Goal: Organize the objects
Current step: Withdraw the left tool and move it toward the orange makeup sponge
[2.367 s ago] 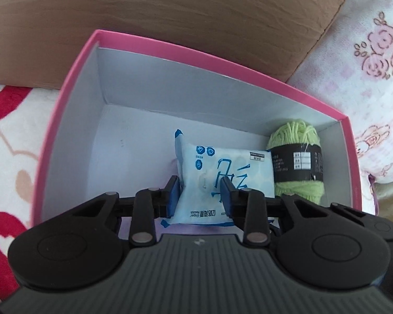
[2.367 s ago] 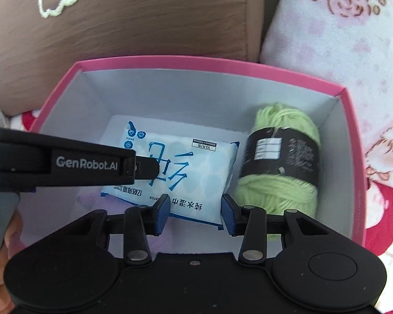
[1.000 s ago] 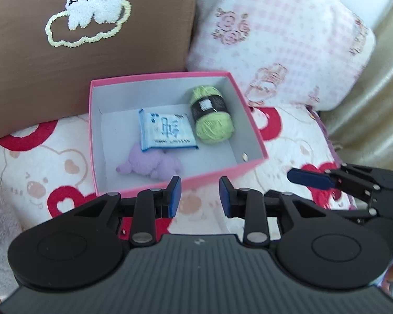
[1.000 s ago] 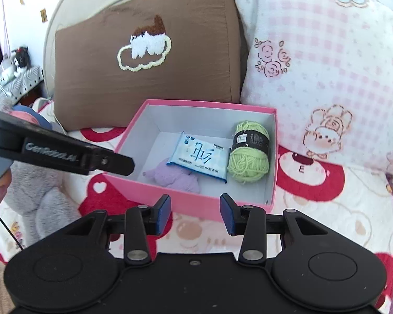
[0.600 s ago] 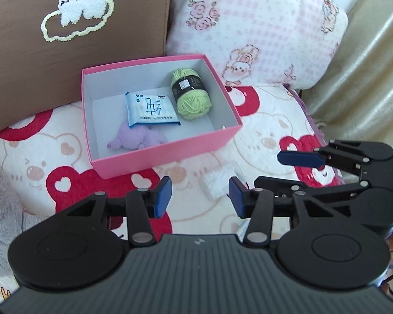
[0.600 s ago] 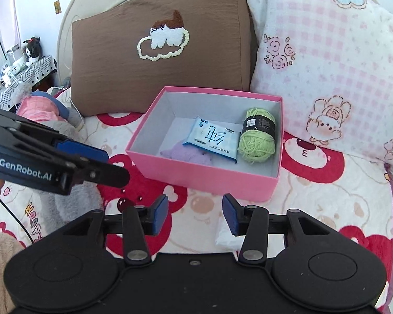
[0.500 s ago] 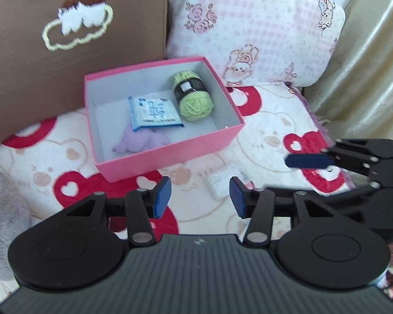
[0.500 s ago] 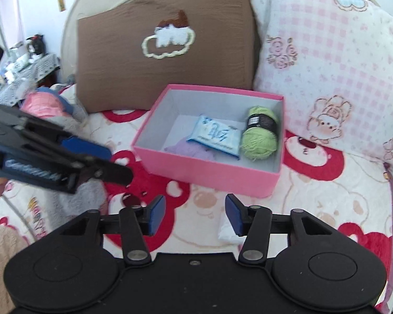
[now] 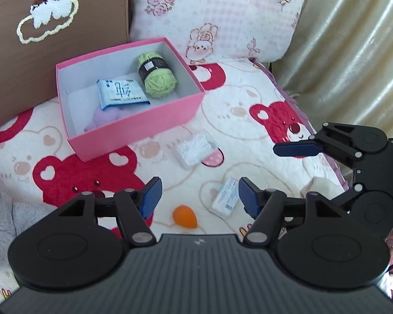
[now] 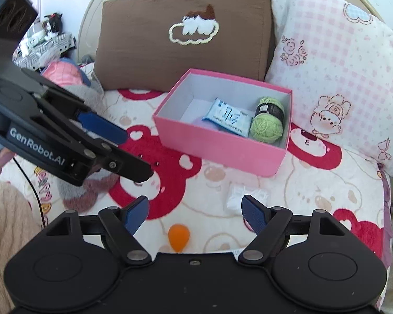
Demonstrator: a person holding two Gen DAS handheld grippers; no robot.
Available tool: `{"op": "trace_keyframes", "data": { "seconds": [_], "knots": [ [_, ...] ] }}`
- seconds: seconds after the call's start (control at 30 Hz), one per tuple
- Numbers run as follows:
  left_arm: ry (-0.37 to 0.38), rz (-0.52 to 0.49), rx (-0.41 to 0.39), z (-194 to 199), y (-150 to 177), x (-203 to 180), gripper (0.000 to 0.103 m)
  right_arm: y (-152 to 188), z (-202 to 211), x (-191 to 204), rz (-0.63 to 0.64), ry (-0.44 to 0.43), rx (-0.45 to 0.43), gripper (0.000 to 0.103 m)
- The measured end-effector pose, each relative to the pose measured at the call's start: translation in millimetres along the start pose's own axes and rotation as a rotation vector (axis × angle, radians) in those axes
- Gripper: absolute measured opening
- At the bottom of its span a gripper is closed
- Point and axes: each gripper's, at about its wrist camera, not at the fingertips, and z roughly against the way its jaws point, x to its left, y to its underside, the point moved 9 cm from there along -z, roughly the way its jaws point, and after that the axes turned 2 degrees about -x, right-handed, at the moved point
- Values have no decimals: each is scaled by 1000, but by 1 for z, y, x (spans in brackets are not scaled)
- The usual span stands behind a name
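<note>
A pink box (image 9: 133, 128) (image 10: 217, 149) sits on the bear-print blanket and holds a blue tissue pack (image 9: 120, 93) (image 10: 228, 116), a green yarn ball (image 9: 157, 78) (image 10: 267, 124) and a purple soft item (image 9: 104, 116). Loose on the blanket lie a white fluffy packet (image 9: 195, 149) (image 10: 245, 196), a small white labelled packet (image 9: 226, 196) and an orange drop-shaped piece (image 9: 184, 216) (image 10: 178, 237). My left gripper (image 9: 197, 196) hangs above the loose items, jaws opening, nothing between them. My right gripper (image 10: 195, 212) likewise has empty, opening jaws over the orange piece.
A brown cushion (image 10: 183, 36) and a pink checked pillow (image 10: 335, 60) stand behind the box. A gold curtain (image 9: 353, 52) hangs at the right edge of the bed. A grey fluffy item (image 9: 0, 209) lies to the left, with clutter (image 10: 47, 41) on a side surface.
Both grippers have pulled back from the box and their jaws have widened. The white packets and the orange piece have come into view on the blanket.
</note>
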Motion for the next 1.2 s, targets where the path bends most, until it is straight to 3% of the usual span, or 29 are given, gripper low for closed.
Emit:
{"op": "trace_keyframes", "data": {
  "seconds": [0.27,0.57,0.83,1.03,1.2],
  "knots": [
    [23,32,85,-21,29,0,70,30,-7,13,-22,-18,49,81],
    [-3,96,140,-44,57,13,73,49,-22,23,-35,-39,96,82],
    [24,171,208,-76,88,17,75,62,-39,35,25,-32,126,81],
    [-1,222,179,-95,90,35,79,71,-57,34,117,-16,165,81],
    [-4,249,196,-107,101,44,86,77,-74,38,160,-103,193,81]
  ]
}}
